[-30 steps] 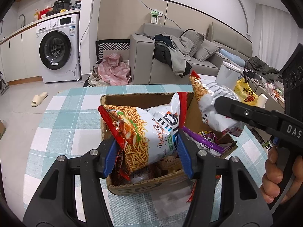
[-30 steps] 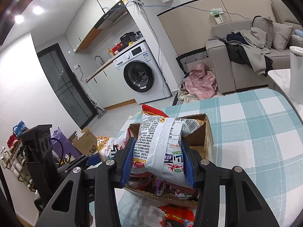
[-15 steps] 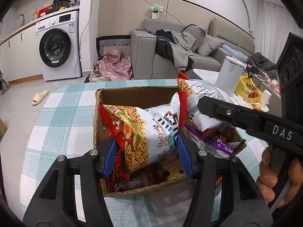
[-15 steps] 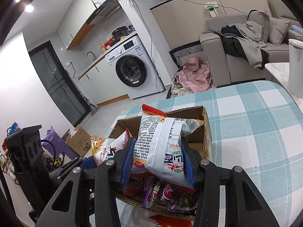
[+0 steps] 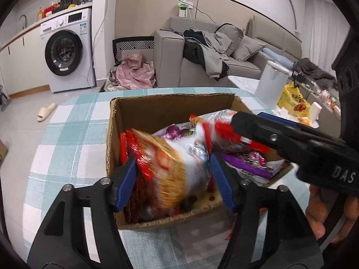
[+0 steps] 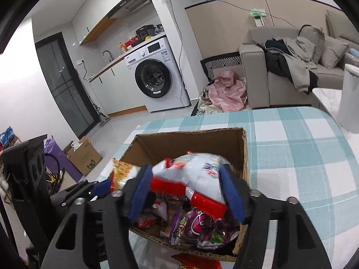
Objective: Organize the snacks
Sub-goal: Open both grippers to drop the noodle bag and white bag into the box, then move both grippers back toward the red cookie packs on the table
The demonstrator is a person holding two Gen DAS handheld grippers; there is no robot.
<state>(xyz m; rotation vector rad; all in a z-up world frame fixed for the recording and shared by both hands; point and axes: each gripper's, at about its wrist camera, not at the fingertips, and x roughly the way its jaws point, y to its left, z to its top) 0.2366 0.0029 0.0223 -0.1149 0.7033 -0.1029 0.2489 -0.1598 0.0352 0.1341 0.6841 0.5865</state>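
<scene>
Item one: your left gripper [image 5: 172, 179], jaws clamped on an orange-and-white noodle packet [image 5: 177, 168], held down inside the cardboard box [image 5: 170, 109] at its near left corner. The packet is motion-blurred, so its print cannot be read.

Item two: your right gripper [image 6: 187, 192], jaws clamped on a white packet with red ends [image 6: 197, 179], held low over the middle of the box [image 6: 190, 143]. From the left camera this gripper [image 5: 246, 121] enters from the right, its packet [image 5: 219, 125] just beside the noodle packet, possibly touching it.

Item three: box contents. A purple snack bag [image 6: 199, 224] lies at the near side under the right gripper; smaller red and white wrappers [image 6: 154, 210] lie beside it. The same purple bag [image 5: 244, 165] shows at the right of the box from the left camera.

Item four: the desk [image 6: 303, 148], covered in teal-and-white check cloth, carries the box. A red wrapper [image 6: 193, 262] lies on the cloth just outside the box's near wall.
</scene>
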